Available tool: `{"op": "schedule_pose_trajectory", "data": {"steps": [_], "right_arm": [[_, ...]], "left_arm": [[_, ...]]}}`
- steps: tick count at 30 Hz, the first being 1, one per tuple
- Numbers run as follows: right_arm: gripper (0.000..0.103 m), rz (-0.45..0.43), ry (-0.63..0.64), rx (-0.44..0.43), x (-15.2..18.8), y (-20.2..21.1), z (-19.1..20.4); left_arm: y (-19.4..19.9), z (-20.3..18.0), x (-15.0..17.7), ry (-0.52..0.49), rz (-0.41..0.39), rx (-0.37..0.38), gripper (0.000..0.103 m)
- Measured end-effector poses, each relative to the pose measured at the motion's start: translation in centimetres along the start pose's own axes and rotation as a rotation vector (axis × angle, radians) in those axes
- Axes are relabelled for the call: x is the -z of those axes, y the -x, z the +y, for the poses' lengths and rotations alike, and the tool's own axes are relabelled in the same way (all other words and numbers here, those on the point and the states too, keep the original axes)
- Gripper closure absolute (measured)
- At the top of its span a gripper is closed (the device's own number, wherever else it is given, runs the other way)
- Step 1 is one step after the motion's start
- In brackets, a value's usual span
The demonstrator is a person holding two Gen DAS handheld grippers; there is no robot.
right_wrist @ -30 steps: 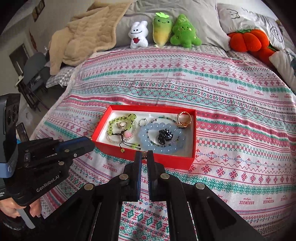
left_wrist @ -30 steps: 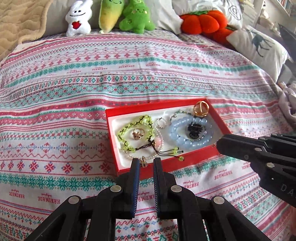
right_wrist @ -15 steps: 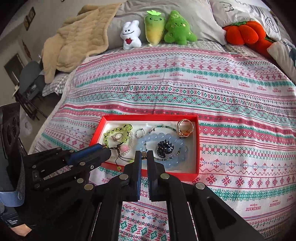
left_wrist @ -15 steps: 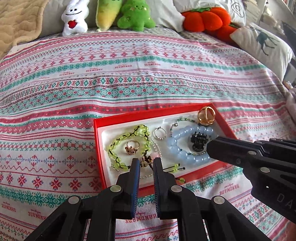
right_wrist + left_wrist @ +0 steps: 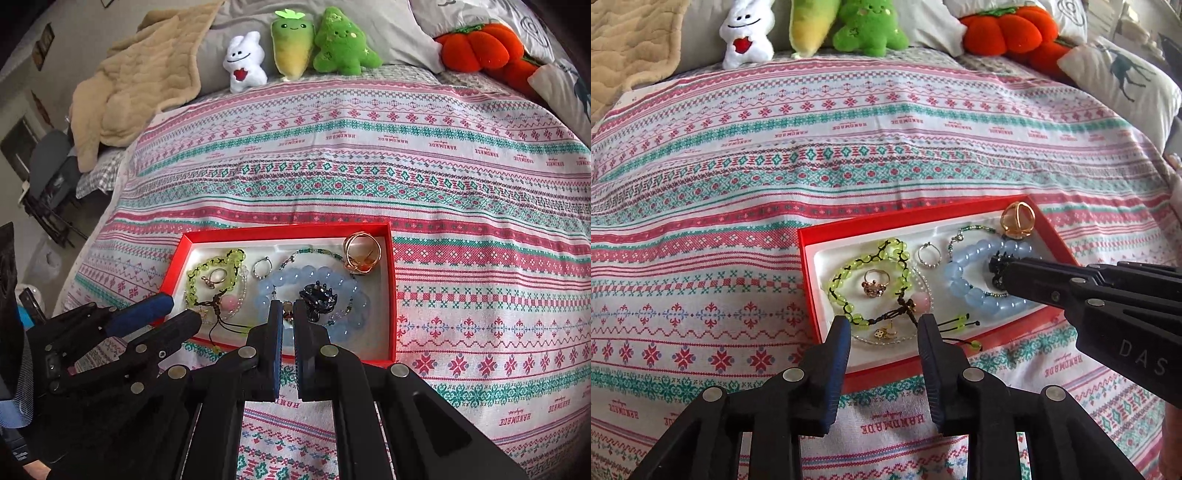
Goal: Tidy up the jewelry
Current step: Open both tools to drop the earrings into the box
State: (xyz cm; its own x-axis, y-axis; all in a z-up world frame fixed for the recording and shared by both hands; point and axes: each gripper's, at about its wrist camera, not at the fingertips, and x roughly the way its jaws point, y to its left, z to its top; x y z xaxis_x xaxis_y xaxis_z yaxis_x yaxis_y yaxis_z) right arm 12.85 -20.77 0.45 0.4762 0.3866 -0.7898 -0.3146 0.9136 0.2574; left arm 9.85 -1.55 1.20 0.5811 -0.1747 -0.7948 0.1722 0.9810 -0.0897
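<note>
A red tray (image 5: 827, 317) (image 5: 391, 295) with a white lining lies on the bed and holds jewelry: a green bead bracelet (image 5: 871, 258) (image 5: 218, 262), a blue bead bracelet (image 5: 964, 284) (image 5: 351, 295), a black hair clip (image 5: 319, 295), a gold ring (image 5: 1015, 219) (image 5: 362, 251), and small rings (image 5: 875, 282). My left gripper (image 5: 882, 326) (image 5: 177, 310) is open over the tray's near left part, above the bracelet cords. My right gripper (image 5: 288, 310) (image 5: 1001, 273) is almost shut, empty, its tips over the blue bracelet beside the clip.
The patterned bedspread (image 5: 849, 147) covers the bed. Plush toys (image 5: 295, 44), an orange pumpkin cushion (image 5: 1008, 33) and pillows line the far edge. A beige blanket (image 5: 140, 81) lies at the far left. A chair (image 5: 48, 177) stands beside the bed.
Both grippers moved forward over the tray. My left gripper opened from nearly shut. The right gripper's tips reached the blue bracelet and clip.
</note>
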Motion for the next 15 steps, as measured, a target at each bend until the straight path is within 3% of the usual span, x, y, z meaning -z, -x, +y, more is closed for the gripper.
{"op": "schedule_pose_trajectory", "data": {"steps": [15], "right_arm": [[0.097,0.034,0.023,0.008,-0.1,-1.4,1.3]], "left_arm": [[1.4,1.7,0.6,-0.001,-0.01,-0.016,0.065]]}}
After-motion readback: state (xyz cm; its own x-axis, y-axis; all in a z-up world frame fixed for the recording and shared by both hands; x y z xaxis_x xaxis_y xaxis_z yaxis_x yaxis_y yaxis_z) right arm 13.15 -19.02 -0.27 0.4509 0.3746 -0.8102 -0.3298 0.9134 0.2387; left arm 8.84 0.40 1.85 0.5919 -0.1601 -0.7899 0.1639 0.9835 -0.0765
